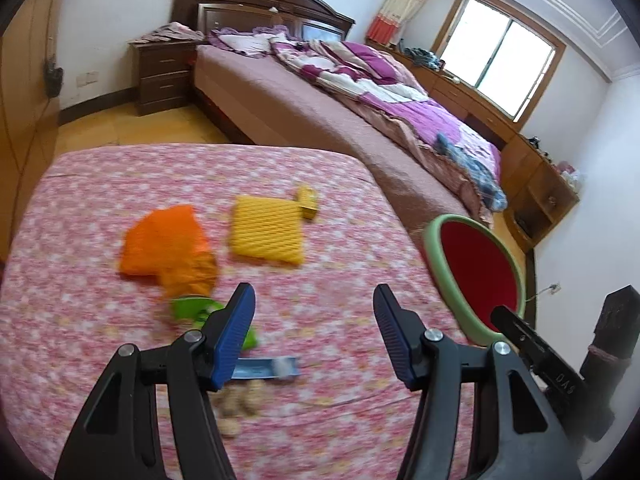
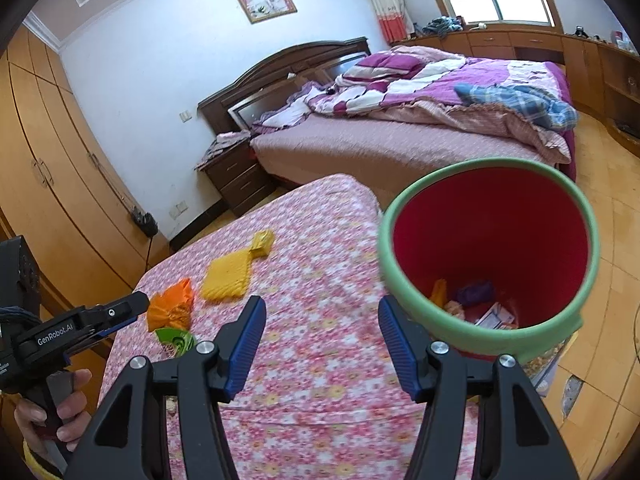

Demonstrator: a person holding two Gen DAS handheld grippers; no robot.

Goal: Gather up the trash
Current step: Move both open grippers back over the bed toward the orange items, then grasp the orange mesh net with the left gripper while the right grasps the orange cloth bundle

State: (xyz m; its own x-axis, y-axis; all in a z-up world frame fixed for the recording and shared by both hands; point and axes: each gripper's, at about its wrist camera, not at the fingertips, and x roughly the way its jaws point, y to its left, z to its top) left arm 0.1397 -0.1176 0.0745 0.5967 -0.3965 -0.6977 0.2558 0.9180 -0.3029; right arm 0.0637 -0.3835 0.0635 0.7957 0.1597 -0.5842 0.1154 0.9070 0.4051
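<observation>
Trash lies on a pink floral-covered table [image 1: 100,208]: an orange bag [image 1: 166,248], a yellow textured pad [image 1: 266,232], a small yellow box [image 1: 307,200], a green wrapper [image 1: 192,310], a blue packet [image 1: 266,368] and some nut shells [image 1: 240,400]. My left gripper [image 1: 314,334] is open and empty above the table's near part, by the green wrapper and blue packet. My right gripper [image 2: 320,340] is open and empty beside a red bin with a green rim [image 2: 488,252] that holds several scraps. The bin also shows in the left wrist view [image 1: 476,276].
A bed with a purple quilt [image 1: 380,80] stands behind the table, with a dark nightstand [image 1: 164,76] to its left. Wooden wardrobes [image 2: 52,184] line the left wall. Wooden cabinets [image 1: 532,184] run under the window. The bin stands on the floor at the table's right edge.
</observation>
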